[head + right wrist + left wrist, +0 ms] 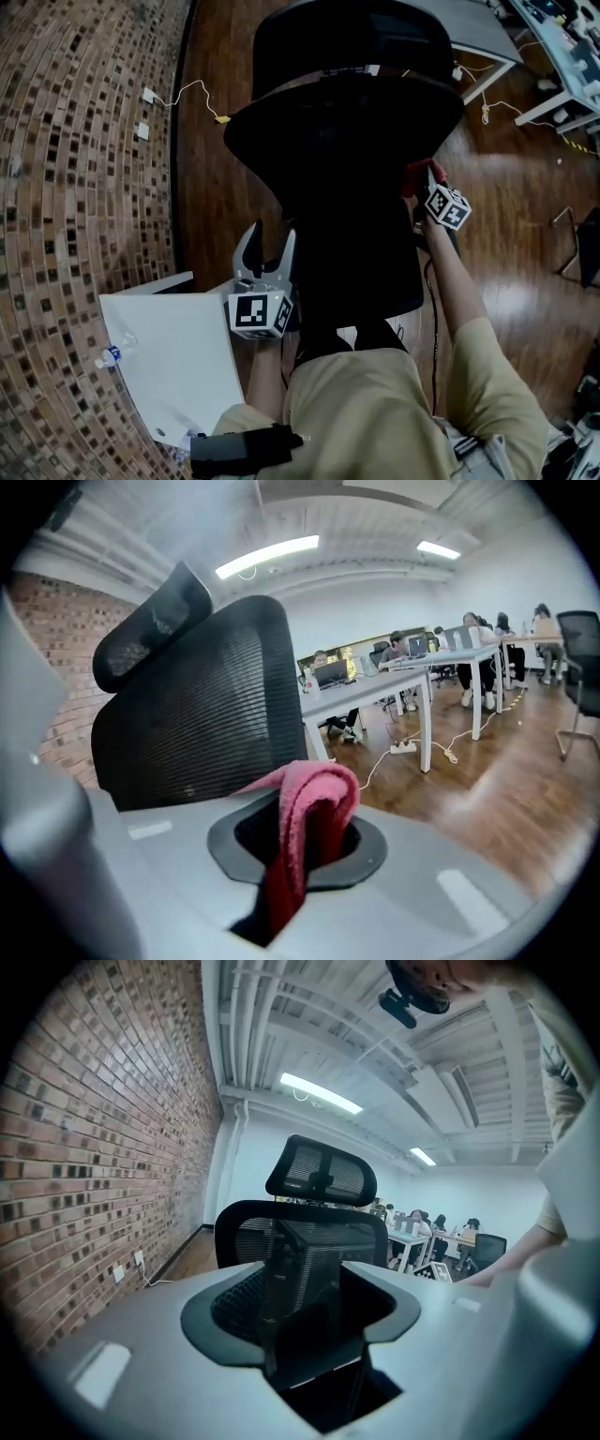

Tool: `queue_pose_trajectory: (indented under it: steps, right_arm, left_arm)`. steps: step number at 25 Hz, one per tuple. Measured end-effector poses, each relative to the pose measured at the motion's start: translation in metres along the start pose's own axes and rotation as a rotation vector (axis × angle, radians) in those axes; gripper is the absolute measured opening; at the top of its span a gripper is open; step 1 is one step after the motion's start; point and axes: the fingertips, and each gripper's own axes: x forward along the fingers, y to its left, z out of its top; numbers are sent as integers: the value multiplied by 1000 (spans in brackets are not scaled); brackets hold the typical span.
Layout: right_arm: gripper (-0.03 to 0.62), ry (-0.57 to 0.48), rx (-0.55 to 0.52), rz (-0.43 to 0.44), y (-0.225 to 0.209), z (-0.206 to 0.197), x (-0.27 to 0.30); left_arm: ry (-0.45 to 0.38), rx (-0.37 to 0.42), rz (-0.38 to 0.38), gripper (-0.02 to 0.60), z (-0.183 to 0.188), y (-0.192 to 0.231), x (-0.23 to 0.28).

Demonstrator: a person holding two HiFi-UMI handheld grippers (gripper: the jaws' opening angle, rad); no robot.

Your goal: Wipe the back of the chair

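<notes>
We list, from the left of our head view:

1. White tabletop (178,361), at 7 o'clock.
2. Left gripper (273,234), jaws apart and holding nothing, at 7 o'clock of the chair back (347,131).
3. The chair back, black mesh, at centre, with its headrest (323,1172) above it.
4. Right gripper (420,180), clamped on a red cloth (314,803) at the chair back's 4 o'clock edge. We cannot tell whether they touch.

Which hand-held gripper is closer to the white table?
Left. The left hand-held gripper is right beside the white table, jaws apart. The right hand-held gripper, holding the red cloth, is across the chair.
</notes>
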Motion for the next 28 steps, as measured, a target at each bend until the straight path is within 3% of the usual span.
queue_pose_trajectory:
  steps: [2,3,6,9,11,13,15,17,19,24,26,28]
  right_arm:
    - [28,30,7,73,31,-18,1]
    - [28,77,-8,149,62,-39,1]
    - [28,237,-127,484,208,-121,-10]
    - [28,276,-262,735,344,-171,-21]
    - [28,275,-308,780,394,-187,-13]
    - [28,263,-317,748,407,-187,6]
    - [28,246,-302,692,388,-181,24]
    - [28,216,-248,632,342,-166,29]
    - [28,184,-213,533,273,-143,25]
    - [28,122,-150,177,72,-62,13]
    - [29,124,-164,126,31,-36,3]
    - [29,147,-189,140,17,-33,3]
  left_arm:
    - [4,-2,0,235,-2,-2,0]
    - [6,-3,1,235,-4,-2,0]
    - [9,-10,18,235,-7,0,-5]
    - [10,-15,36,235,-4,4,-13]
    - [13,-13,46,235,-3,6,-17]
    - [13,-2,56,235,-3,12,-21]
    - [13,1,72,235,-6,21,-25]
    - [18,-7,84,233,-12,27,-29]
    - [25,-13,79,233,-18,26,-29]
    - [19,-10,31,235,-18,8,-14]
    - [23,-9,14,235,-21,-1,-10]
    - [15,-21,-1,235,-19,-9,-7]
